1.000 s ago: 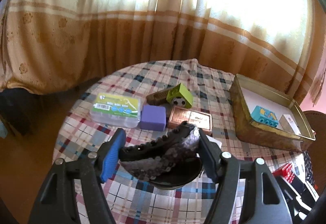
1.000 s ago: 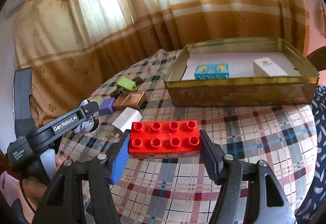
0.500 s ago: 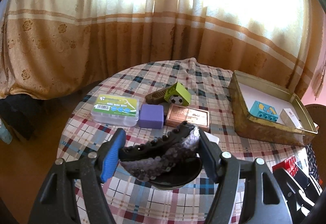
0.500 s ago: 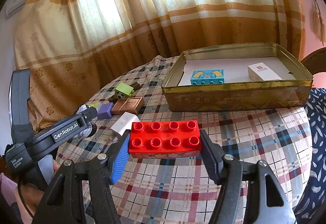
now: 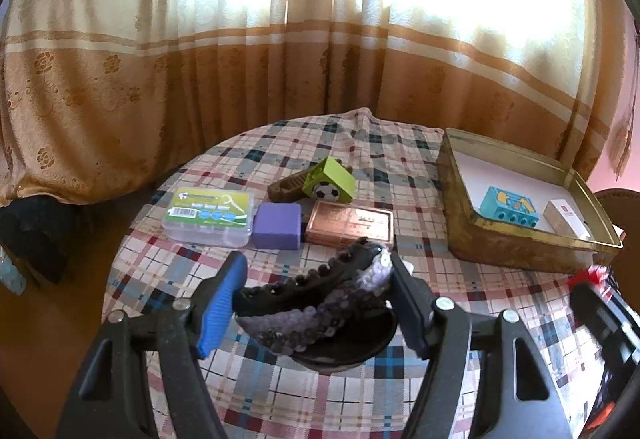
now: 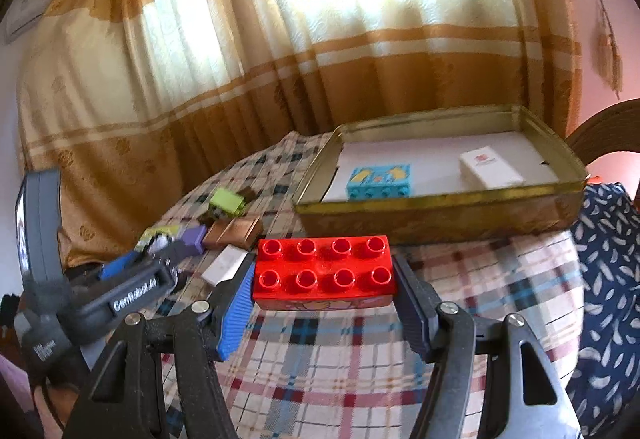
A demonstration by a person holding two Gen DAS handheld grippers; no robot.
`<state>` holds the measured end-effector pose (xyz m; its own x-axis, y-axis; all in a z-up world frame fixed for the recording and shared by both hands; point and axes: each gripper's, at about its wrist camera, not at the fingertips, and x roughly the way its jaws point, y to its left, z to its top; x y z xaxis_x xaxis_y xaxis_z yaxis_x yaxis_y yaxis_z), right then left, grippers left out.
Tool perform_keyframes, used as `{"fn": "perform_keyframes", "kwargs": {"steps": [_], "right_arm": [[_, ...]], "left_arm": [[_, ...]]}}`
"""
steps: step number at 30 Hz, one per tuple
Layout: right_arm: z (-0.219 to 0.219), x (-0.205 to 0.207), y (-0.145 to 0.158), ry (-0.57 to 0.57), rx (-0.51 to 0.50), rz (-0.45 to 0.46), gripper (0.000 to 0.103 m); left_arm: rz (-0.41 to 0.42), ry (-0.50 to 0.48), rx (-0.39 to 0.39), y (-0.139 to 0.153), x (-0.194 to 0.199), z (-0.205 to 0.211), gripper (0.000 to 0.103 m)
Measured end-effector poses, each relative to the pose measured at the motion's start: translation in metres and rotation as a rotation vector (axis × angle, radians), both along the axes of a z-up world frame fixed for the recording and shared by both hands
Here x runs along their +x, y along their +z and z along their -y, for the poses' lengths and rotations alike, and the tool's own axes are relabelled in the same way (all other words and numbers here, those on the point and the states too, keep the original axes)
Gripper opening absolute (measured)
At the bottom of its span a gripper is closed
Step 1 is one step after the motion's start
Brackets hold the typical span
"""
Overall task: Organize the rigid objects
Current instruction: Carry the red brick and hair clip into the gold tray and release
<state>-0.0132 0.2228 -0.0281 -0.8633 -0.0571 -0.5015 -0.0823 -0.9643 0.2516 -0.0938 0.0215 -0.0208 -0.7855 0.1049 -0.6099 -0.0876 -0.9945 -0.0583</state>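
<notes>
since a second ago both views have shifted a bit: the gold tin (image 6: pixel 440 217) sits lower and nearer in the right wrist view, and the left gripper (image 6: pixel 132 271) now reaches further across its lower left; grips unchanged. right gripper (image 6: pixel 324 291) is clamped part-way open on a red eight-stud brick (image 6: pixel 324 271), pads on both short ends, brick held above the cloth. left gripper (image 5: pixel 316 299) is likewise part-way open and clamped on a dark toothed hair claw (image 5: pixel 316 303) with a purple scaly side, held over the table. surface is a round table under a red, blue and cream plaid cloth (image 5: pixel 360 159); behind it, floor-length cream and tan curtains (image 5: pixel 240 39) with a floral band, strongly backlit by a window. on the cloth, in a row: clear plastic case (image 5: pixel 210 217) with a green label, purple block (image 5: pixel 278 226), copper-coloured flat tin (image 5: pixel 350 223); behind them a green block with a football print (image 5: pixel 330 187) leaning on a brown comb-like piece (image 5: pixel 290 189). a white flat box (image 6: pixel 224 265) lies just left of the right gripper. the gold tin is lined white and holds a cyan brick (image 6: pixel 380 181) and a white box with a small red mark (image 6: pixel 492 169), apart from each other. readable text: "genrobot.ai" on the left gripper's body; the other labels are too small to read.
</notes>
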Motion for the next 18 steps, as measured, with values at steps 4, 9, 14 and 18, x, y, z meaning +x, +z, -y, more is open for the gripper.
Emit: {"fn": "perform_keyframes", "kwargs": {"steps": [4,9,14,18], "right_arm": [[-0.013,0.001,0.009,-0.036,-0.002,-0.020,0.066],[-0.029,0.003,0.017,-0.077,-0.002,-0.046,0.066],[-0.043,0.003,0.024,-0.114,0.005,-0.064,0.066],[-0.054,0.003,0.029,-0.142,0.004,-0.072,0.066]], "left_arm": [[-0.002,-0.020,-0.004,0.003,0.000,-0.007,0.070],[-0.009,-0.048,0.004,0.010,0.000,-0.019,0.070],[-0.020,-0.084,-0.002,0.016,-0.002,-0.034,0.070],[-0.030,-0.112,-0.003,0.021,-0.004,-0.047,0.070]]}}
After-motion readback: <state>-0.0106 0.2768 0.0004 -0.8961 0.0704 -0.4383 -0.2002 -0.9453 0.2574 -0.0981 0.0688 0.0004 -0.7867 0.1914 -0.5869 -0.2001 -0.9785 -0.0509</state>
